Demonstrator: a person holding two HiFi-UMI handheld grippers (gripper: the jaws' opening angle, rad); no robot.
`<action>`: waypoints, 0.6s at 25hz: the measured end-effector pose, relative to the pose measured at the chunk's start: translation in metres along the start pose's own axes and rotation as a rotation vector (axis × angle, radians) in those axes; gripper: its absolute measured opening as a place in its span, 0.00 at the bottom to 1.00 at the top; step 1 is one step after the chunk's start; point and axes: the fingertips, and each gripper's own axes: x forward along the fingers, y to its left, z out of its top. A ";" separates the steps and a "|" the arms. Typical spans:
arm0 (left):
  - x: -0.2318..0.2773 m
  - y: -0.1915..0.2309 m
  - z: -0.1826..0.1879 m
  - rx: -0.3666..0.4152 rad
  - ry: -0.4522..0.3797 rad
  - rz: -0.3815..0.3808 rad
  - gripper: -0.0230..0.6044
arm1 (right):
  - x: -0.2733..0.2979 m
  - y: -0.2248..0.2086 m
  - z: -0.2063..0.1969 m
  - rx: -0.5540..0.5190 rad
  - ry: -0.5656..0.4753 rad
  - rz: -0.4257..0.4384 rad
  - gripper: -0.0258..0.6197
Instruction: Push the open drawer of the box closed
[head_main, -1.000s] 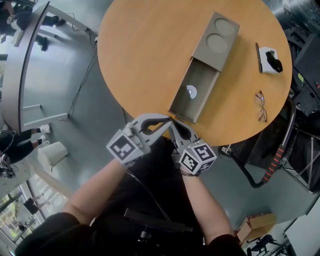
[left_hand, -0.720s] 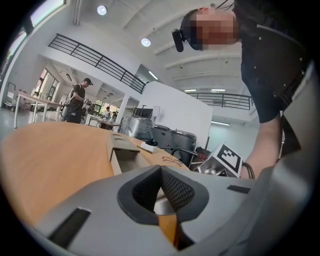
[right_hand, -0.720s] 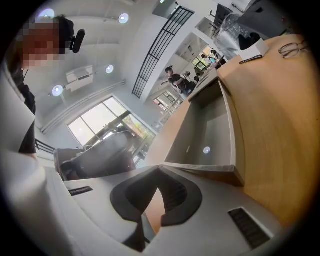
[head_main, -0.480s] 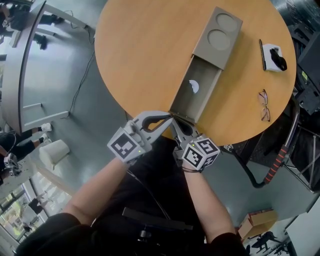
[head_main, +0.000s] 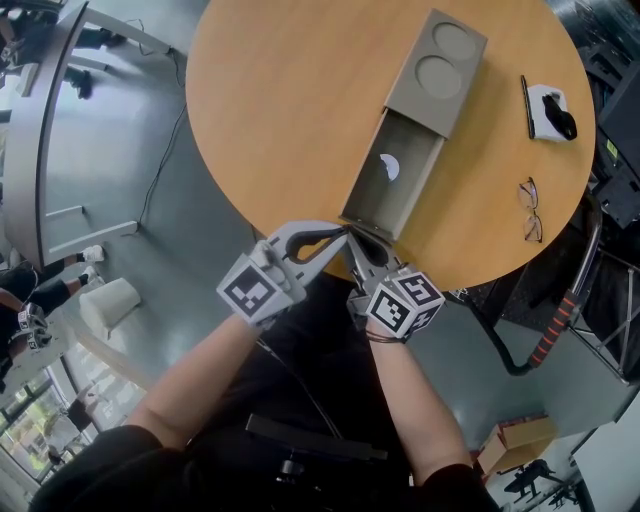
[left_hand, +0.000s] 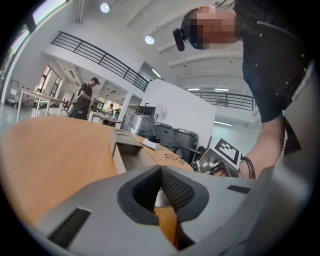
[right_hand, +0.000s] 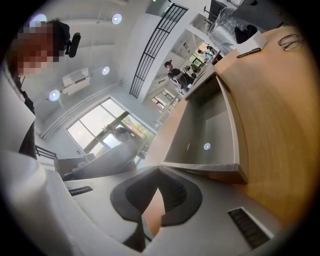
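Observation:
A long grey box (head_main: 436, 75) with two round recesses lies on the round wooden table (head_main: 280, 110). Its drawer (head_main: 392, 190) stands pulled out toward me, with a small white piece (head_main: 388, 168) inside. Both grippers meet at the drawer's front wall (head_main: 366, 226), at the table's near edge. My left gripper (head_main: 338, 236) is shut and empty, its tips by the front wall's left corner. My right gripper (head_main: 353, 242) is shut and empty right beside it. In the right gripper view, the shut tips (right_hand: 159, 170) sit just under the drawer's front wall (right_hand: 205, 170); whether they touch is unclear. The left gripper view shows its shut tips (left_hand: 161, 170) beside the drawer (left_hand: 129, 154).
At the table's right side lie a pen (head_main: 524, 106), a white block with a black object (head_main: 549, 113) and a pair of glasses (head_main: 529, 210). A white cup (head_main: 105, 305) stands on the floor at the left. Black equipment and cables crowd the right.
Almost nothing differs: both grippers stay shut at the drawer's front wall, and the drawer looks equally far out.

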 end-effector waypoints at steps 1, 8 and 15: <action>0.001 0.001 0.000 -0.001 0.001 0.001 0.09 | 0.000 -0.001 0.002 0.001 -0.001 -0.001 0.05; 0.010 0.008 0.002 0.002 0.014 -0.003 0.09 | 0.004 -0.006 0.011 0.023 0.005 0.001 0.05; 0.026 0.018 0.003 0.001 0.030 -0.012 0.09 | 0.011 -0.017 0.021 0.065 0.043 0.009 0.05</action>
